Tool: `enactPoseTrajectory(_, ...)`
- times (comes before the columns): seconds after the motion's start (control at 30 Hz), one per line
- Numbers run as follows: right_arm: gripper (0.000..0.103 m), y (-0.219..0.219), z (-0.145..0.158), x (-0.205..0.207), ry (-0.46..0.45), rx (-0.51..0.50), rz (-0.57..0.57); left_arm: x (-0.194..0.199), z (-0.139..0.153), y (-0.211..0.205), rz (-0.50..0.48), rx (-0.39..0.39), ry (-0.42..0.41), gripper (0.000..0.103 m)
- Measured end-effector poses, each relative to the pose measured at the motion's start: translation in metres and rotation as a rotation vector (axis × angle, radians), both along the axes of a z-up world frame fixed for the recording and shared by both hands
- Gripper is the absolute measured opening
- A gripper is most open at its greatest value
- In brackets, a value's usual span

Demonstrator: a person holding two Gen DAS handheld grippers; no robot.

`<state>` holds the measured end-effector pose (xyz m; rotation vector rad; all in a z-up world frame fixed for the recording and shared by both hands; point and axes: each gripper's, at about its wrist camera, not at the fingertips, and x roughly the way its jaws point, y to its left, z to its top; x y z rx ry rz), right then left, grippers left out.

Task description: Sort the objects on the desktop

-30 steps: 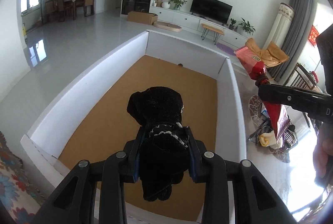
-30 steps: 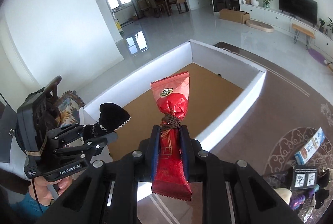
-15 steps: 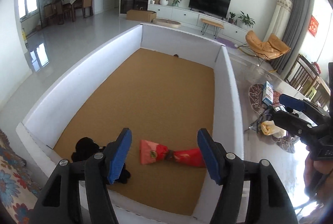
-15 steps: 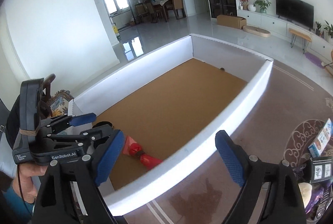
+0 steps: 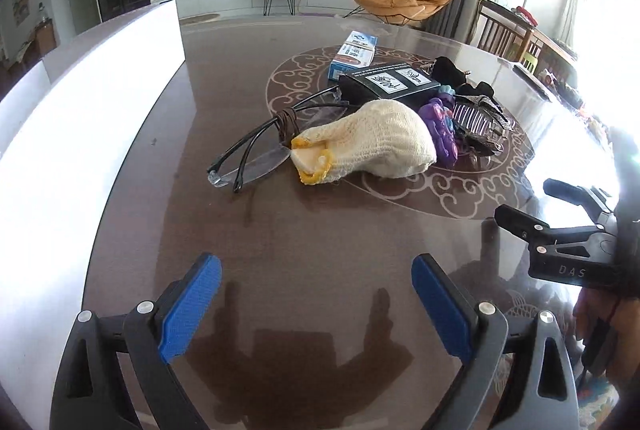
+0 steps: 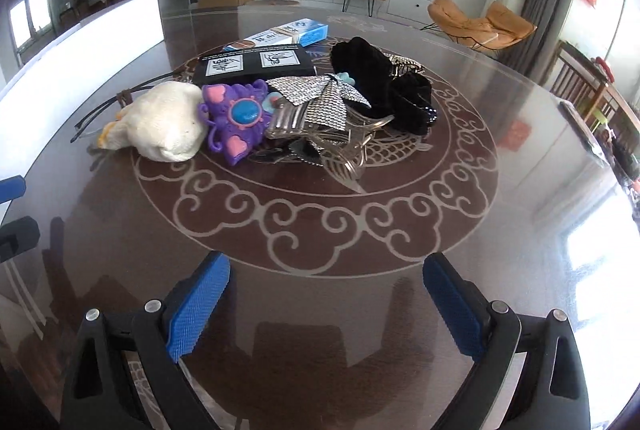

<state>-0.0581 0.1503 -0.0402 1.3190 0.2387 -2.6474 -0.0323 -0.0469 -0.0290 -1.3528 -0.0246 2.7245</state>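
Note:
A pile lies on the dark round table (image 6: 500, 250): a white knitted glove (image 5: 372, 138) (image 6: 164, 126), glasses (image 5: 256, 154), a purple toy (image 6: 236, 118), a silver hair clip (image 6: 320, 110), a black cloth (image 6: 384, 78), a black box (image 6: 256, 64) and a blue-white box (image 5: 354, 54). My left gripper (image 5: 316, 294) hovers short of the glove, its jaws opening with nothing between them. My right gripper (image 6: 326, 294) faces the pile's near side, its jaws also opening and empty. It shows at the right edge of the left wrist view (image 5: 528, 200).
The white wall of the sorting box (image 5: 100, 90) (image 6: 100, 30) runs along the table's left side. Bare glossy table lies between both grippers and the pile. Chairs (image 6: 480, 24), a TV and cabinets stand in the room behind.
The black pouch and the red candy wrapper were let go and lay in the box. Both grippers then swung away from the box to the pile on the table, jaws wider.

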Motion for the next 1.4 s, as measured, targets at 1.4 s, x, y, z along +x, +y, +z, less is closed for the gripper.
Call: enactPoseTrajectory(1.4, 0.103, 0.01, -0.007, -0.01, -0.03, -0.05, -0.05, -0.022, -0.015, 0.027, -0.045, -0.067, -0.009, 0.098)
